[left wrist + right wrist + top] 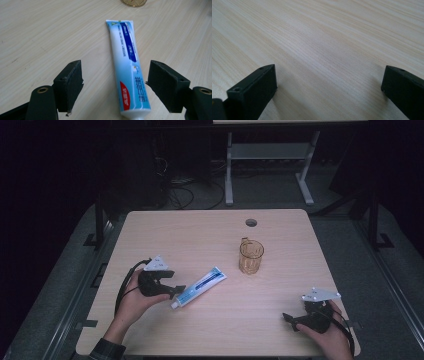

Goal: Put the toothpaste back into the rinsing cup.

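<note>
Currently catalogued: toothpaste tube [199,287], laid flat toward the bench's [280,330] near-left, cap end between the left gripper's [176,290] spread jaws, untouched, positioned for pickup. Right gripper [290,318], jaws spread, is rested near the near-right corner.

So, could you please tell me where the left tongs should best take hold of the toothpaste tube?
Probably across the firm shoulder just above the cap. The toothpaste tube lies flat on the table, cap end toward the left tongs, whose open jaws already straddle that end without touching. Come in from the cap end, low, and close on its two long sides.
</note>
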{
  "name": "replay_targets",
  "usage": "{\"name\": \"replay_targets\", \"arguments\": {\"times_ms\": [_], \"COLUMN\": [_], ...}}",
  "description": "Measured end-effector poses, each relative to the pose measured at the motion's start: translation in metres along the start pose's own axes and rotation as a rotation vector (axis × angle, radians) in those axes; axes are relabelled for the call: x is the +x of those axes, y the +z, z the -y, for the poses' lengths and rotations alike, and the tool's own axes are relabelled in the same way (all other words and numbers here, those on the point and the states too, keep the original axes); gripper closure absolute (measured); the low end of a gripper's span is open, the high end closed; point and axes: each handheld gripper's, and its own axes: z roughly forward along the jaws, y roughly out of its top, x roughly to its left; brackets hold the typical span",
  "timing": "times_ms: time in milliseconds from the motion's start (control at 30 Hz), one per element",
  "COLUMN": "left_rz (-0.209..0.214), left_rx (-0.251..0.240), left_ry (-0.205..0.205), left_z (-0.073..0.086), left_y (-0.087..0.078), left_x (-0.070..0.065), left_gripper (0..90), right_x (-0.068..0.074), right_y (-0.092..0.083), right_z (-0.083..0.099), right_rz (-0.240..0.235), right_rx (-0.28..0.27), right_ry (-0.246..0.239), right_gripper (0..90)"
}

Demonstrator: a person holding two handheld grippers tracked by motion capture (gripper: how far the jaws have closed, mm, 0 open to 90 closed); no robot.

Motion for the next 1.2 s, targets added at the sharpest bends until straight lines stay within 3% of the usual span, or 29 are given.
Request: {"name": "replay_targets", "arguments": {"times_ms": [1200], "left_rz": [0.015], "left_rx": [0.032], "left_ry": [0.052], "left_z": [-0.052], "left_y": [0.050], "left_x": [-0.010], "left_gripper": [20.8], "right_x": [0.000], "right_y": [0.000], "right_z": [0.000], "right_rz": [0.000], "right_rx": [0.000], "right_ry": [-0.001], "right_gripper": [0.0]}}
